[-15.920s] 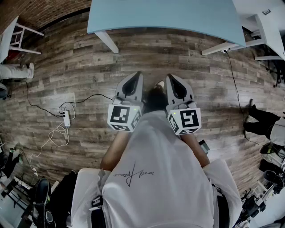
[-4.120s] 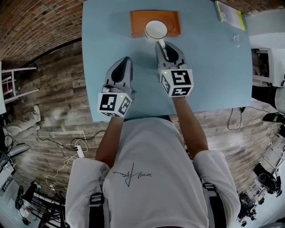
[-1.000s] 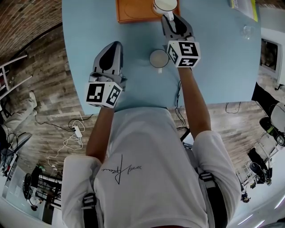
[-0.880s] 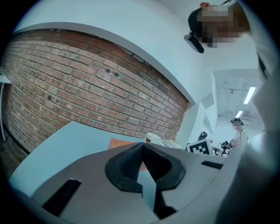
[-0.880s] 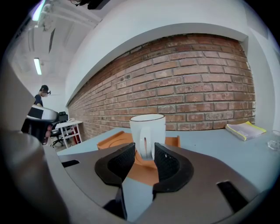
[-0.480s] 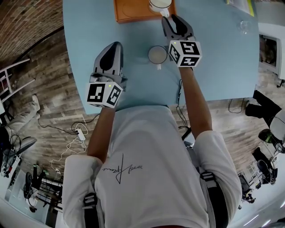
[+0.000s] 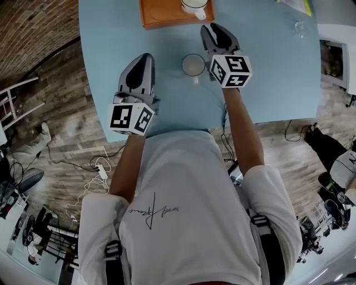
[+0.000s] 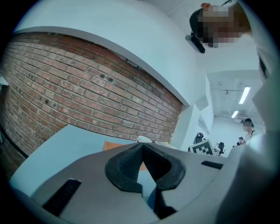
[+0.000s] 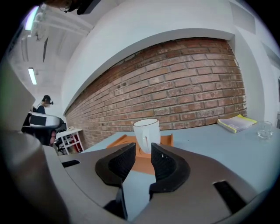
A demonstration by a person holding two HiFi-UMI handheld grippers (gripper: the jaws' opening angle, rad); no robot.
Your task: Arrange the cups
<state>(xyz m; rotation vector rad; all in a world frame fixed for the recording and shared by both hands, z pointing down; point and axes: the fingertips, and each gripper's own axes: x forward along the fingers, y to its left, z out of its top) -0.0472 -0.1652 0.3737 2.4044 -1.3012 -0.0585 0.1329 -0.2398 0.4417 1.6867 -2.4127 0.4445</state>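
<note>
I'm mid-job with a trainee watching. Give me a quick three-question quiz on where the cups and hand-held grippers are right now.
1. True or false: the left hand-held gripper is shut and empty.
2. Where is the near cup? A: on the orange tray. B: on the bare blue table, beside the right hand-held gripper. C: between the right hand-held gripper's jaws.
3. What does the right hand-held gripper face in its own view?
Key: 1 true. 2 B. 3 The far cup, upright on the orange tray; the jaws have just been opening and nothing is between them.
</note>
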